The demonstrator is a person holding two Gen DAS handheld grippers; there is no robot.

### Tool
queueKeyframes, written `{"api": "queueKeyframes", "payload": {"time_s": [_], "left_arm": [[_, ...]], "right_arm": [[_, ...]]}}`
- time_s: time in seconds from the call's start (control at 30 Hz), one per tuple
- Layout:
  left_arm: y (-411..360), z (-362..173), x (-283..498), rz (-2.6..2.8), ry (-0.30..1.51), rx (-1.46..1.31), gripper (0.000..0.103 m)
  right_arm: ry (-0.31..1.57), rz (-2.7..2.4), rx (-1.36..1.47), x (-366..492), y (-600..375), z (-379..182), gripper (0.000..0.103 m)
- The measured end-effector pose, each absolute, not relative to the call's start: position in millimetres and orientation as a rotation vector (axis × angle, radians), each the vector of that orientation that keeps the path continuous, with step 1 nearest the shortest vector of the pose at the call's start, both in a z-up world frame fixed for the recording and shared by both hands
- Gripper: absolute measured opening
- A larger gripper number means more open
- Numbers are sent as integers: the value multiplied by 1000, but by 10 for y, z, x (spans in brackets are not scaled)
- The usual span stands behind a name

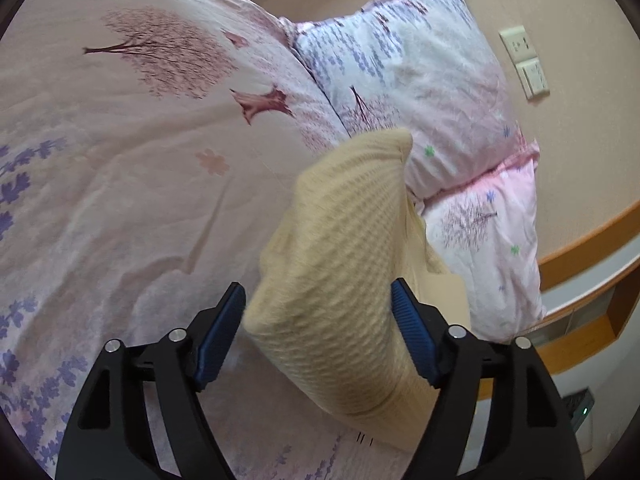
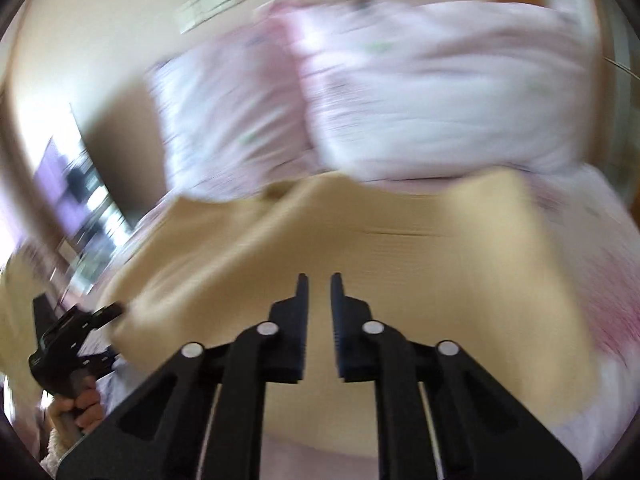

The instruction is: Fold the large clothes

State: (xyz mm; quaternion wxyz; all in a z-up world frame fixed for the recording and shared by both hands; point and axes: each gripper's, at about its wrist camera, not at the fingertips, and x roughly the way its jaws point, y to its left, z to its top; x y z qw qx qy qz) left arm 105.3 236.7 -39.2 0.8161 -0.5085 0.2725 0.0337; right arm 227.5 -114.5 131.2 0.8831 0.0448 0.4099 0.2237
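- Left gripper (image 1: 318,306) stands wide open; cream knit sweater (image 1: 340,280) lies between its pads, unpressed.
- Sweater sprawls over bed (image 1: 120,160), pillows (image 1: 432,92) at two o'clock.
- Right gripper (image 2: 319,288) nearly closed, empty, above sweater.

- Bed cover (image 1: 120,168): pink, printed with trees and purple flowers, lightly creased.
- Two pillows, matching print: upper (image 1: 412,80), lower (image 1: 488,248), touching, against the wall.
- Wall (image 1: 568,8): beige, with socket plate (image 1: 519,45) above switch plate (image 1: 532,78).
- Wooden ledge (image 1: 592,240), curved.
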Motion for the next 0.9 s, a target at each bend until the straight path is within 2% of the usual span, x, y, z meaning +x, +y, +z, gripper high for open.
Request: {"api": "queueKeyframes", "payload": {"time_s": [0.13, 0.2, 0.3, 0.43, 0.53, 0.7, 0.9], "left_arm": [[2385, -388, 1034, 76, 565, -1085, 75], [2371, -381, 1045, 73, 569, -1071, 75], [2339, -372, 1080, 64, 580, -1044, 75], [2319, -369, 1115, 53, 584, -1030, 75], [2313, -369, 1138, 46, 593, -1021, 76], [2307, -363, 1165, 39, 599, -1011, 76], [2293, -359, 1234, 29, 595, -1030, 76]], "right_arm": [[885, 518, 16, 2484, -667, 1258, 4], [976, 532, 8, 2623, -519, 1103, 4], [1207, 508, -37, 2884, -317, 617, 4], [1301, 494, 6, 3098, -256, 496, 1], [1301, 508, 5, 3125, -260, 576, 1], [1174, 497, 79, 3008, -499, 894, 4], [1293, 471, 77, 3095, -548, 574, 4]]}}
